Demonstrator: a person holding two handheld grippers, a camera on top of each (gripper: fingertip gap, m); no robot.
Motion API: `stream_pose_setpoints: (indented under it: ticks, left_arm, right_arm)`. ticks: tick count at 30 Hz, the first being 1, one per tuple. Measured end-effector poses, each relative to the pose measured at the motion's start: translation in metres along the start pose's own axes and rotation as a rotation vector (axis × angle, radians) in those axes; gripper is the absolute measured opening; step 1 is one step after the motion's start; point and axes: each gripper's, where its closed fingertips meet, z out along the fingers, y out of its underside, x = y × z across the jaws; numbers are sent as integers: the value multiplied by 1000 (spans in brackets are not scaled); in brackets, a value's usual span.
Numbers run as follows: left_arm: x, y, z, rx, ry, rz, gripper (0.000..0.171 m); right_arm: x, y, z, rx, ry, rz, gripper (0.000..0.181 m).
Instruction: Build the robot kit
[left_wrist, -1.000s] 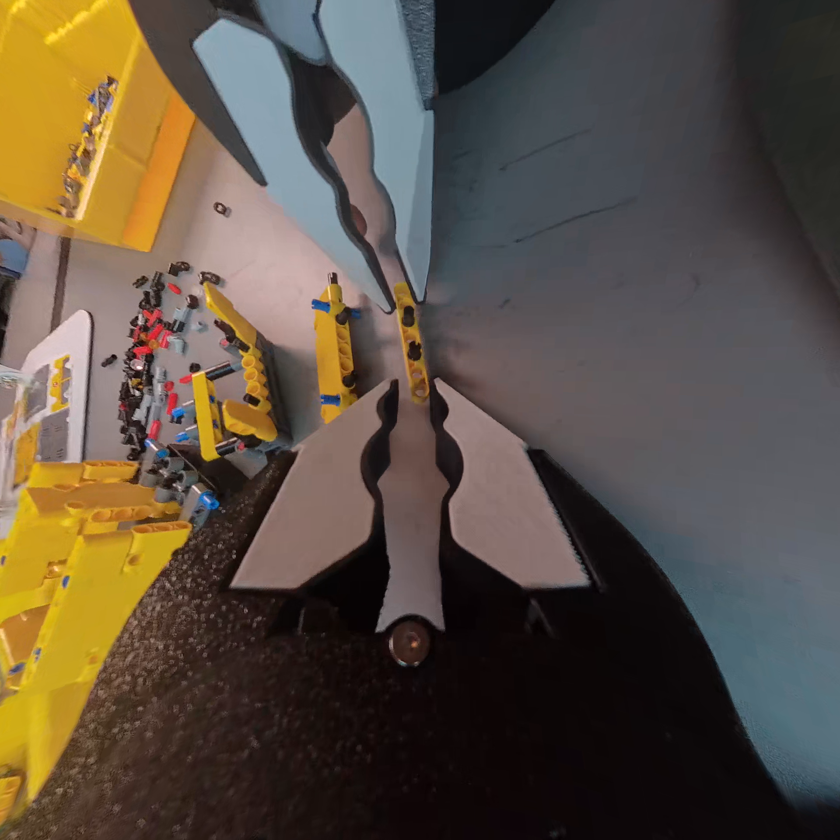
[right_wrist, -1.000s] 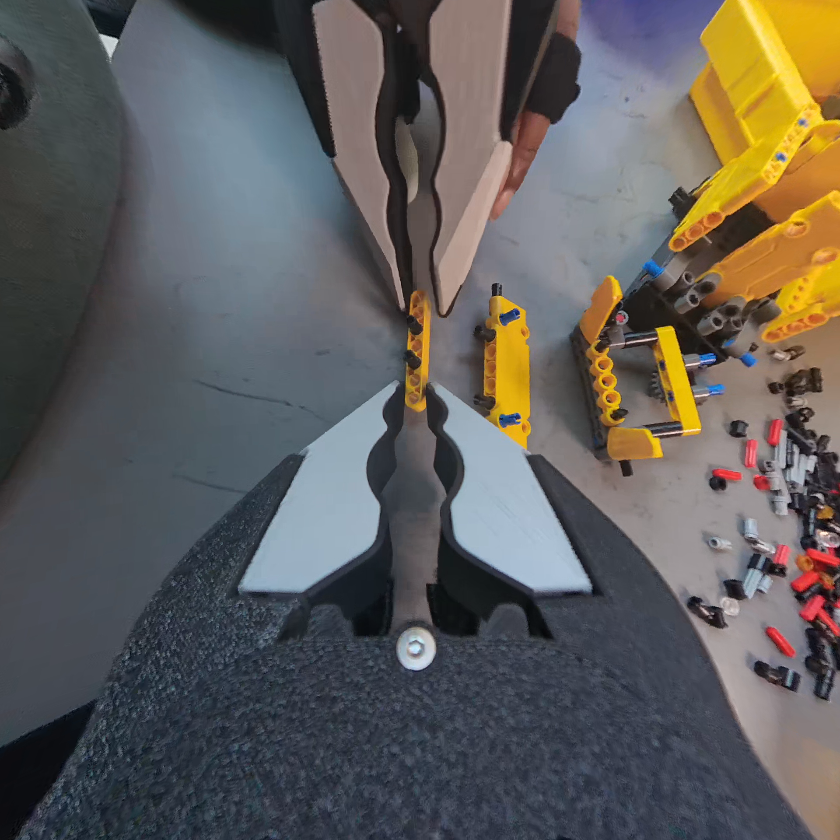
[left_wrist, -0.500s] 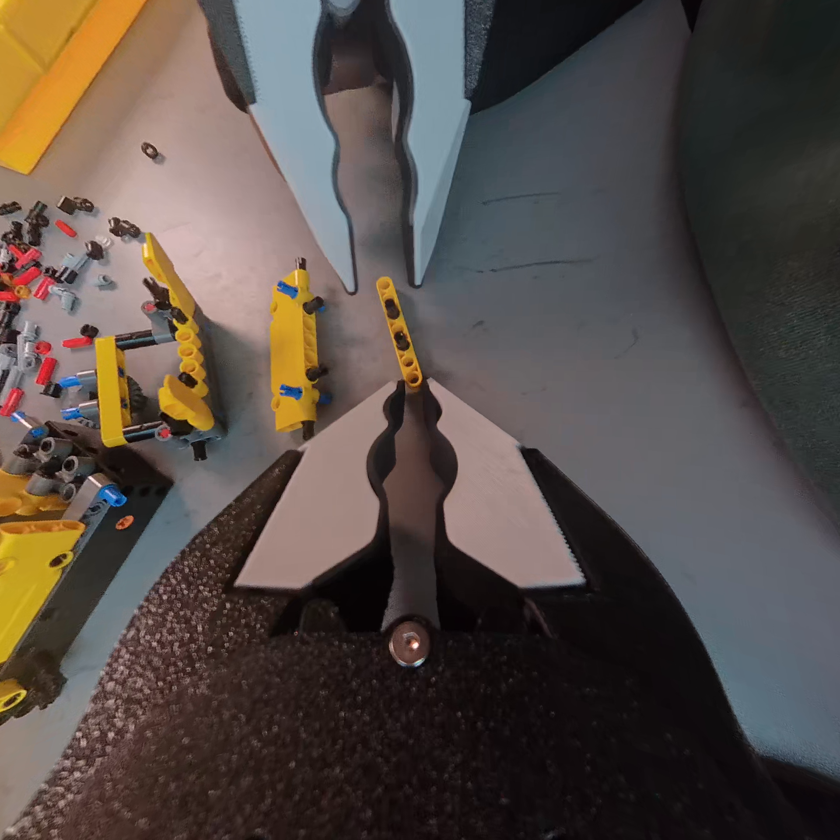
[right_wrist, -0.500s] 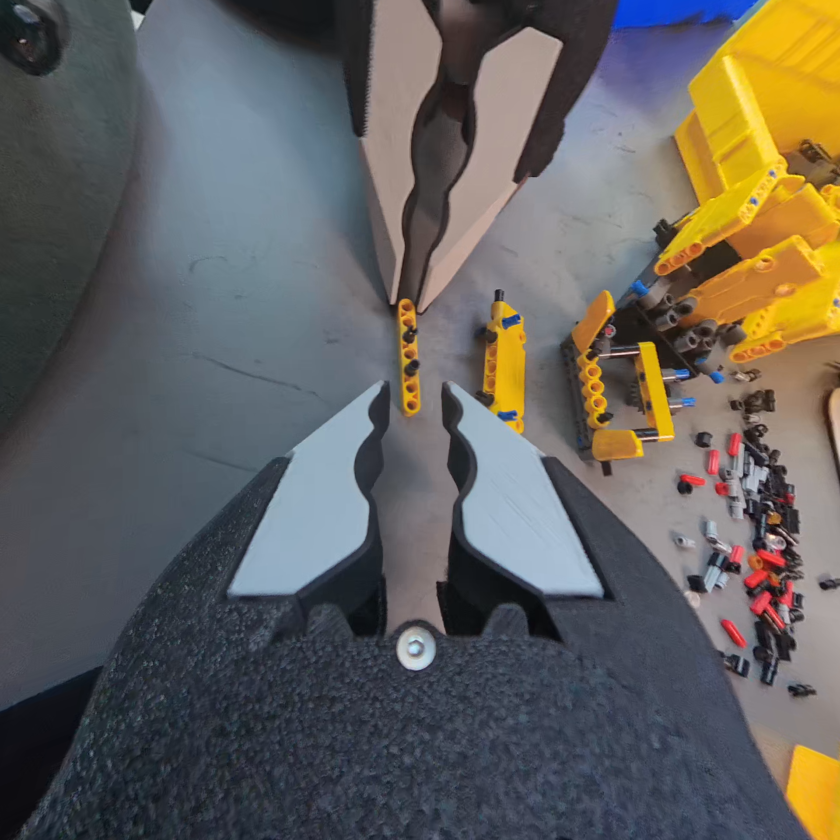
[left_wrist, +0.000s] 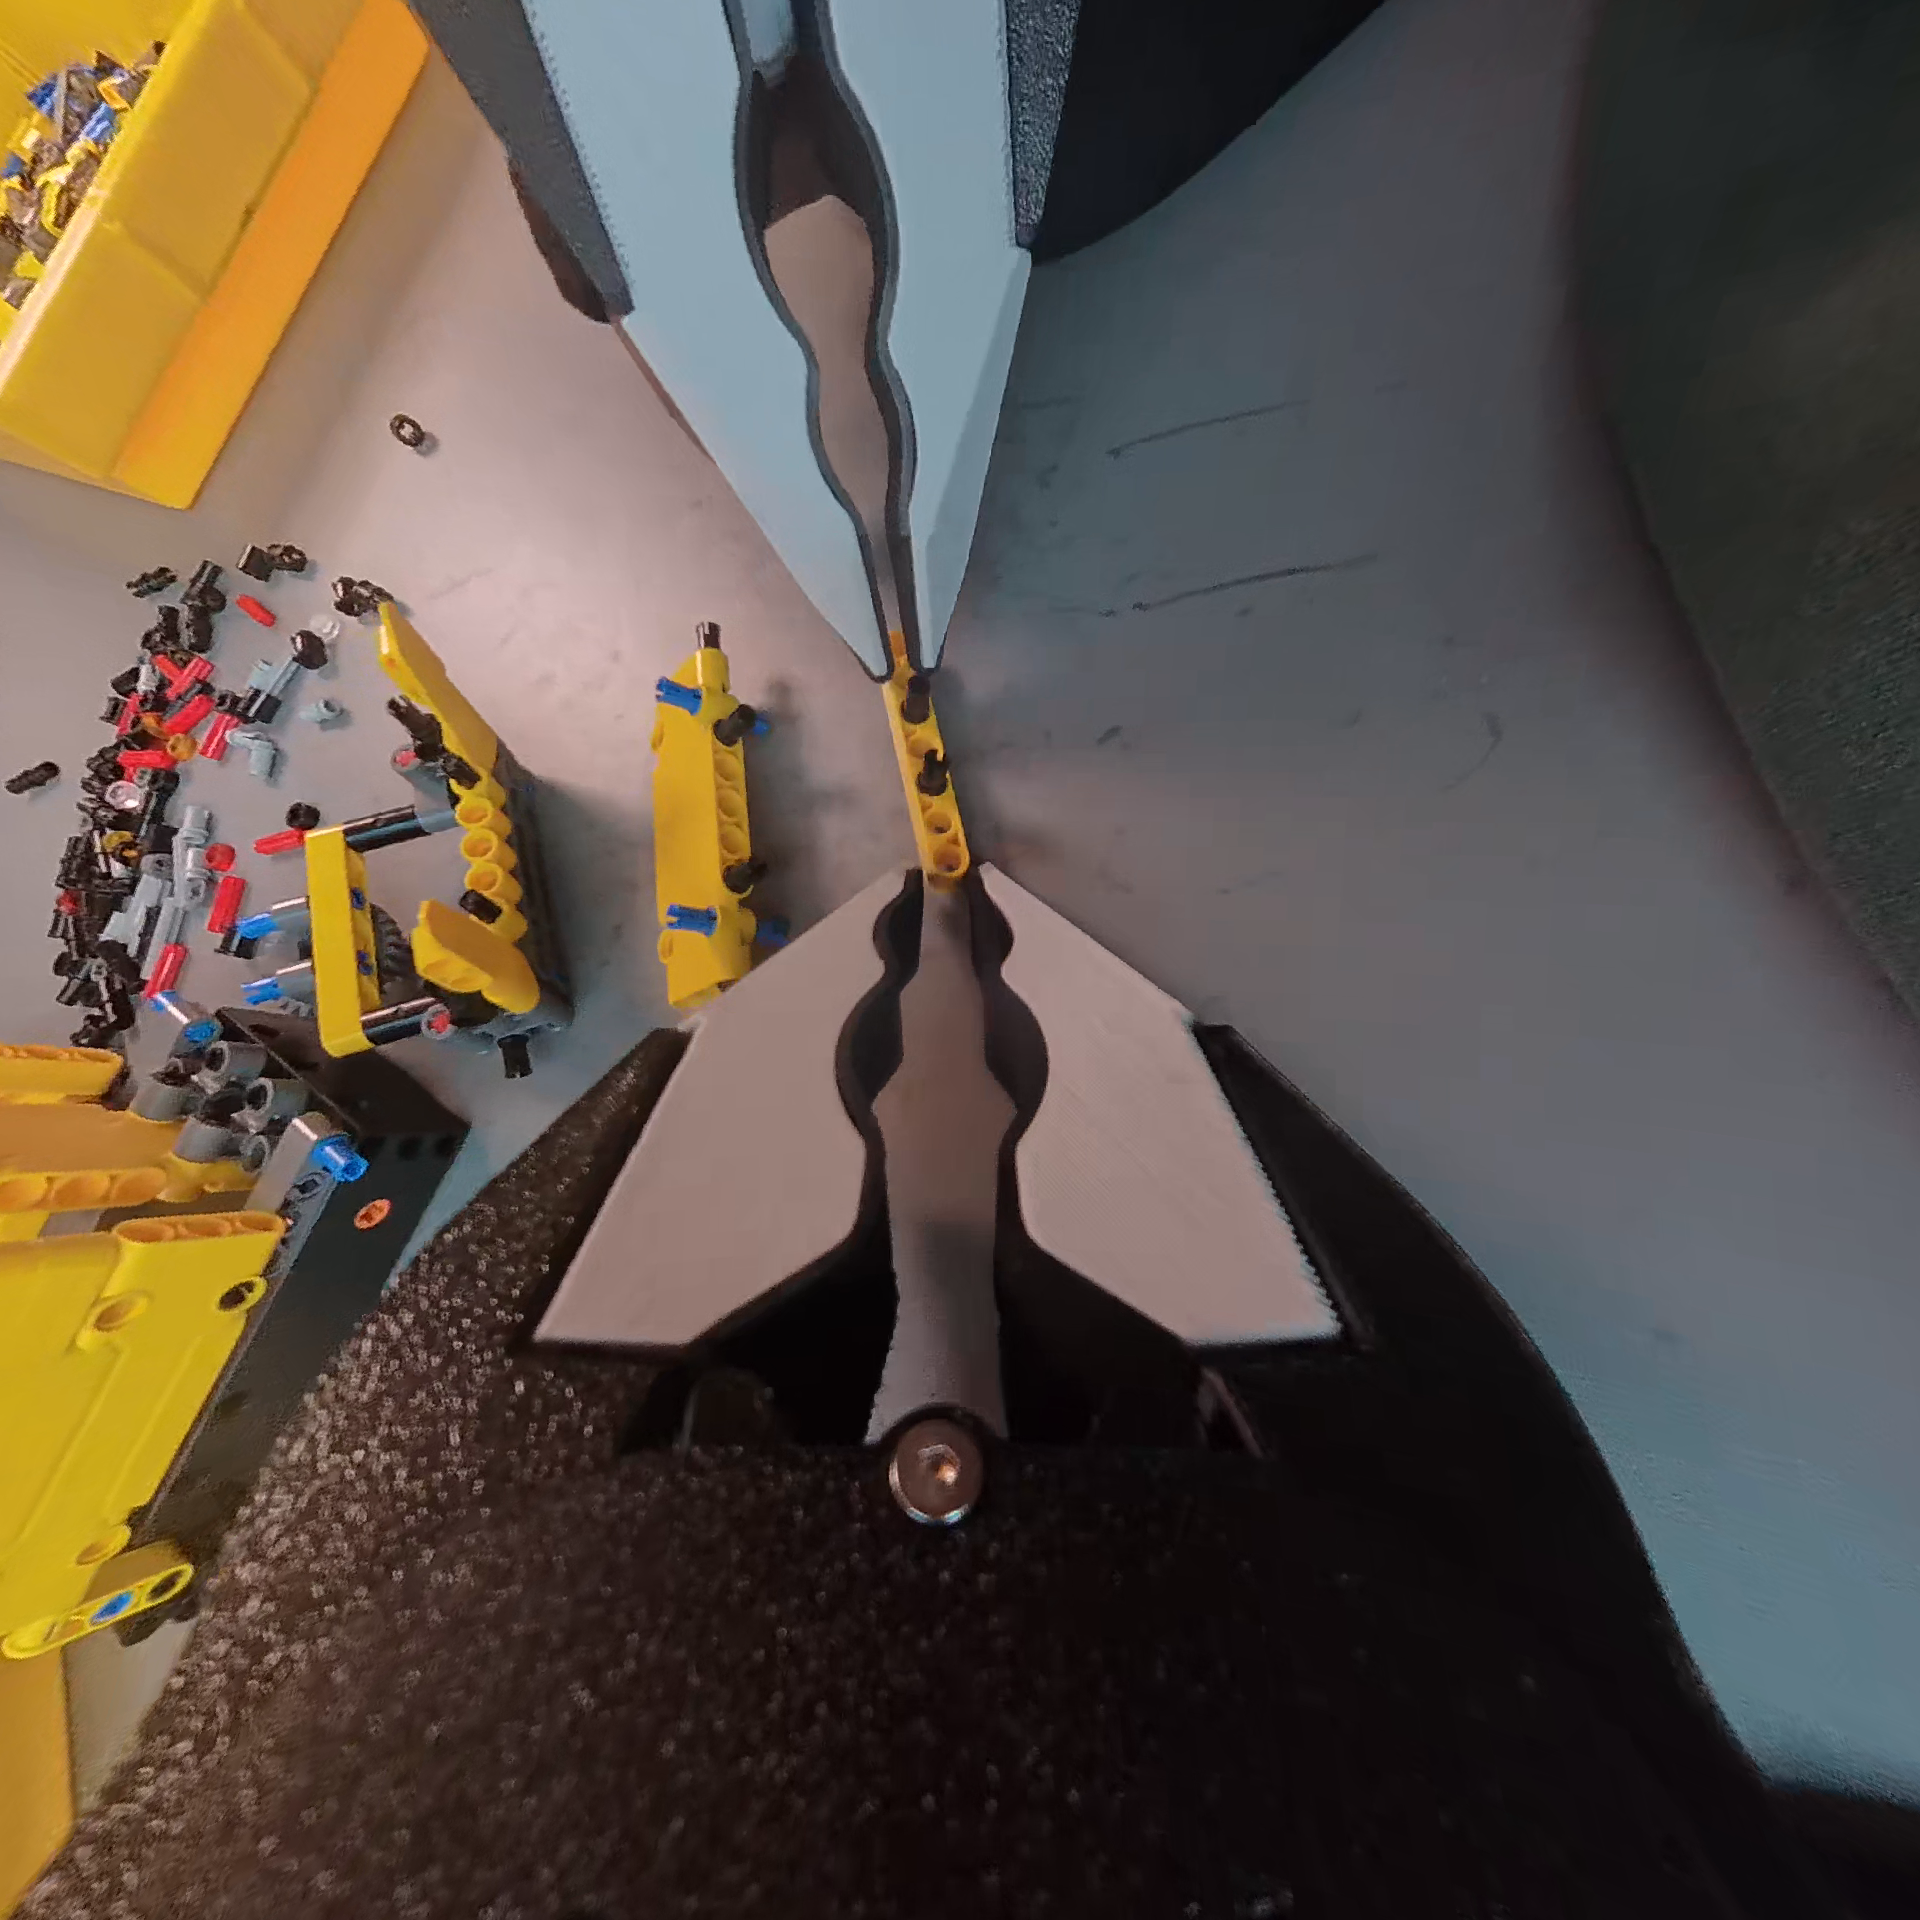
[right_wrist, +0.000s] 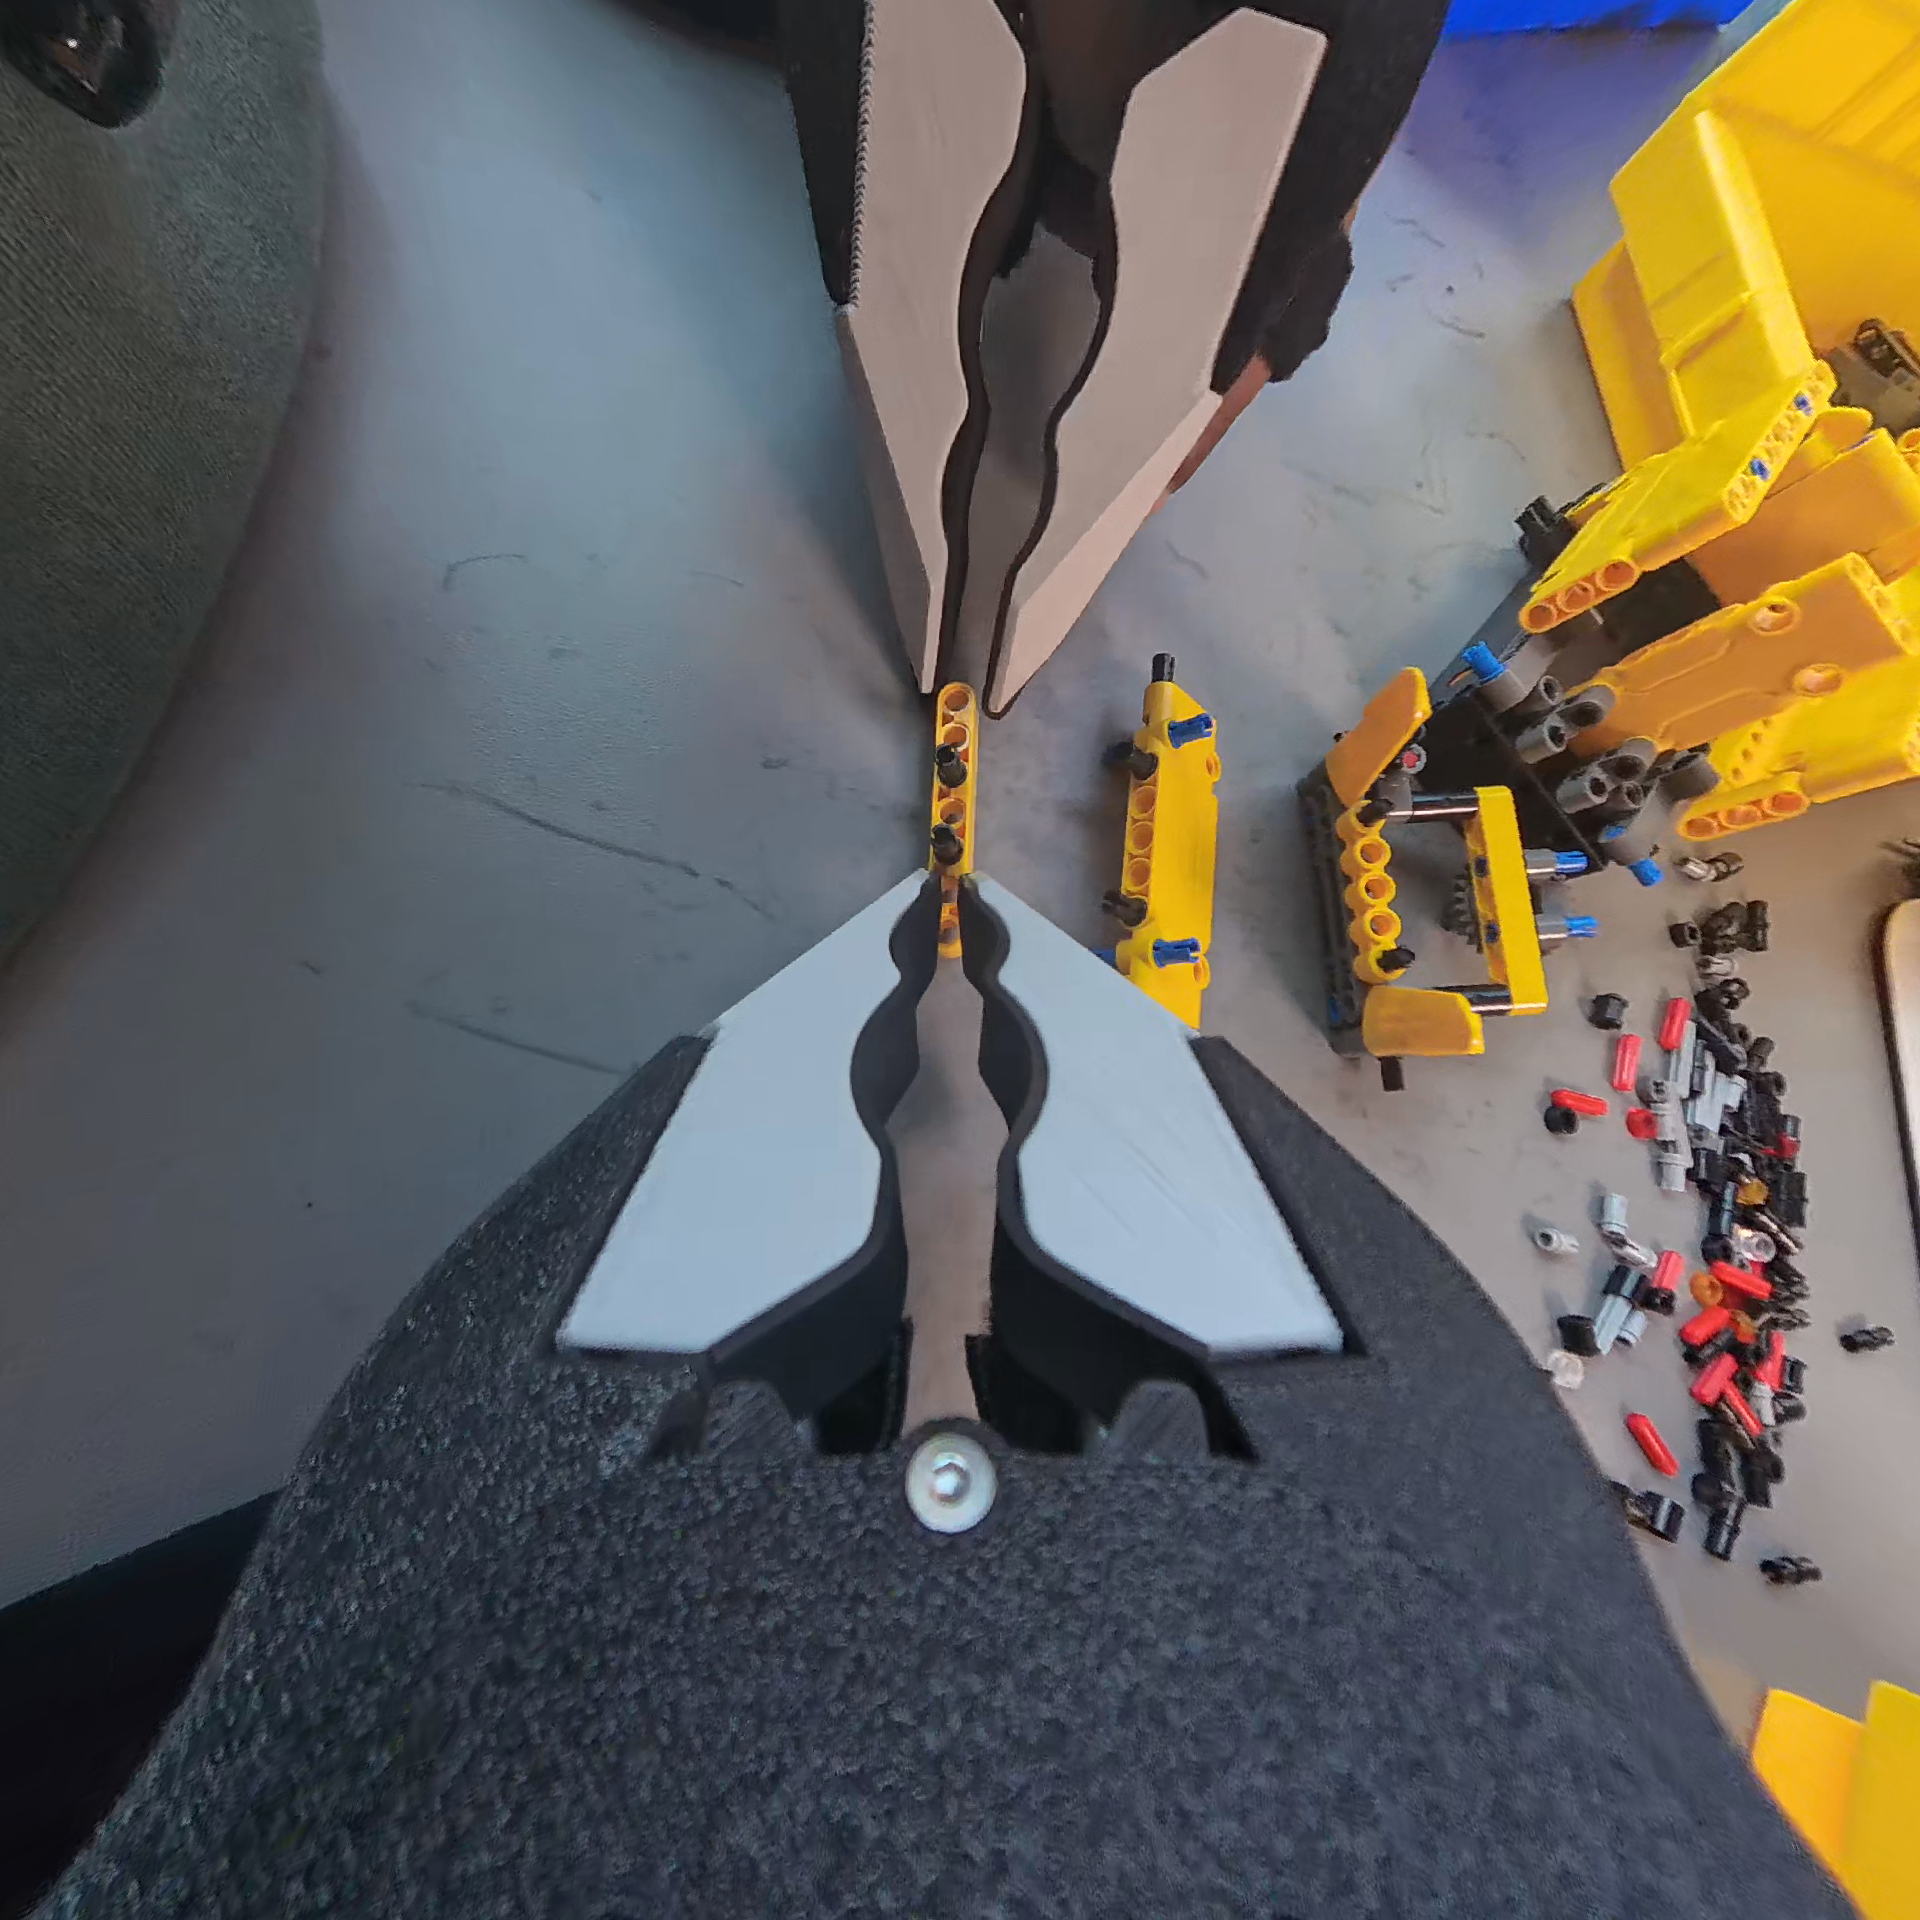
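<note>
Now your right gripper (right_wrist: 948, 883) has closed its fingers back onto the yellow beam (right_wrist: 954, 790), so both ends are clamped, your left gripper (left_wrist: 943, 883) gripping the other.

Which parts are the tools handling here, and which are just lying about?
Handled: yellow pinned beam, gripped at opposite ends by left tool and right tool.
Lying about: wider yellow beam assembly, yellow frame assembly, loose pin pile, yellow bin, large yellow model.
</note>
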Motion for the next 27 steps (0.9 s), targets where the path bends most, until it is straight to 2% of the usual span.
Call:
stream_pose_setpoints:
  ticks: [16, 21, 27]
  left_arm:
    - [6, -2, 0, -3, 82, -123, 13]
    - [6, -4, 2, -6, 59, -87, 8]
    - [6, -5, 2, -11, 10, 15, 7]
  right_arm:
    - [-5, 3, 1, -94, 75, -190, 8]
    - [-7, 0, 1, -59, 43, -141, 12]
    - [3, 2, -7, -3, 1, 52, 16]
